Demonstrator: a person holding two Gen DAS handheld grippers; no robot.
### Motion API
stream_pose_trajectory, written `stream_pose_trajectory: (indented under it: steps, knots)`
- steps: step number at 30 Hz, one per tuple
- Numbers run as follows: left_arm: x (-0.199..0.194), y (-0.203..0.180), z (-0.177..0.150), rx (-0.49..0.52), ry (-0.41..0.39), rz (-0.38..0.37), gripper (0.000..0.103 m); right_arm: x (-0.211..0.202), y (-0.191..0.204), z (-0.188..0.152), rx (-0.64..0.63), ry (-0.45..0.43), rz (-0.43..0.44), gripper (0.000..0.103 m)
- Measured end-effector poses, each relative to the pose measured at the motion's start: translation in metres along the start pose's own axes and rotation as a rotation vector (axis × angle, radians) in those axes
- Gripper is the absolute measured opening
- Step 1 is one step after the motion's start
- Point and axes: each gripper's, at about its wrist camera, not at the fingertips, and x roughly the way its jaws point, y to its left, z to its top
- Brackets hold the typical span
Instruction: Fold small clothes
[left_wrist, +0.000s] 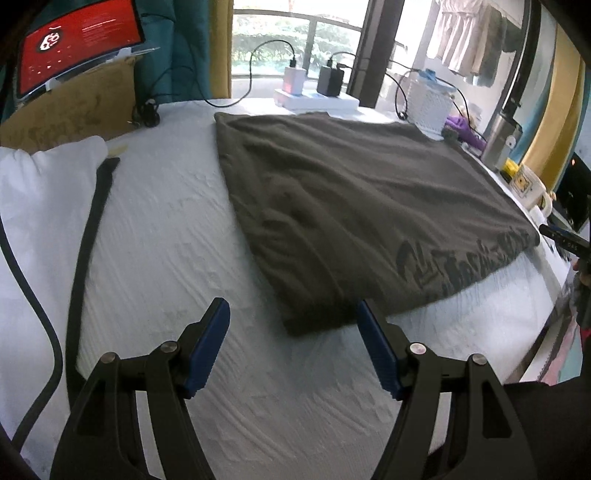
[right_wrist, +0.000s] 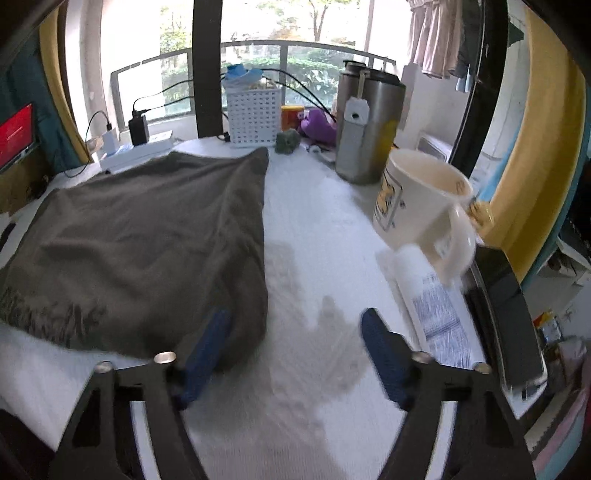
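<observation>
A grey-olive shirt (left_wrist: 351, 206) lies folded flat on the white textured tabletop (left_wrist: 166, 258), with a dark print along its near edge. My left gripper (left_wrist: 292, 308) hovers open at the shirt's near left corner; the corner lies between the blue pads (left_wrist: 207, 343), which do not press on it. In the right wrist view the shirt (right_wrist: 147, 229) fills the left half. My right gripper (right_wrist: 295, 315) is open at the near right corner, its left finger (right_wrist: 207, 343) over the cloth edge and its right finger above bare table. Neither gripper holds anything.
A white cloth (left_wrist: 37, 192) and black strap (left_wrist: 85, 240) lie at the left. A cream mug (right_wrist: 424, 199), steel tumbler (right_wrist: 365, 129), white basket (right_wrist: 253, 114), printed paper (right_wrist: 436, 299) and a dark device (right_wrist: 506, 306) crowd the right edge. Chargers (left_wrist: 328, 79) stand behind the shirt.
</observation>
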Motion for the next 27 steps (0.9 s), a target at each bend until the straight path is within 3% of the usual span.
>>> stream_pose_trajectory:
  steps: [2, 12, 15, 22, 24, 26, 27]
  knots:
    - [0.001, -0.006, -0.003, 0.016, 0.008, 0.003, 0.071, 0.000, 0.000, -0.007, -0.001, 0.010, 0.017, 0.055]
    - [0.002, -0.021, -0.006, 0.070, 0.028, 0.027, 0.071, -0.001, 0.005, -0.021, 0.057, -0.018, 0.141, 0.048]
    - [0.002, -0.022, -0.005, 0.078, 0.025, 0.027, 0.071, 0.000, 0.006, -0.022, 0.076, -0.024, 0.171, 0.039]
    - [0.010, -0.025, -0.008, 0.088, 0.046, 0.036, 0.071, 0.015, 0.017, -0.025, 0.105, -0.017, 0.212, 0.035]
    - [0.013, -0.024, -0.008, 0.082, 0.053, 0.033, 0.071, 0.016, 0.019, -0.024, 0.102, -0.018, 0.226, 0.027]
    - [0.014, -0.027, -0.010, 0.101, 0.037, 0.045, 0.058, 0.018, 0.024, -0.024, 0.068, -0.005, 0.207, 0.005]
    - [0.014, -0.030, -0.010, 0.126, 0.031, 0.066, 0.036, 0.018, 0.026, -0.022, 0.047, -0.004, 0.185, 0.002]
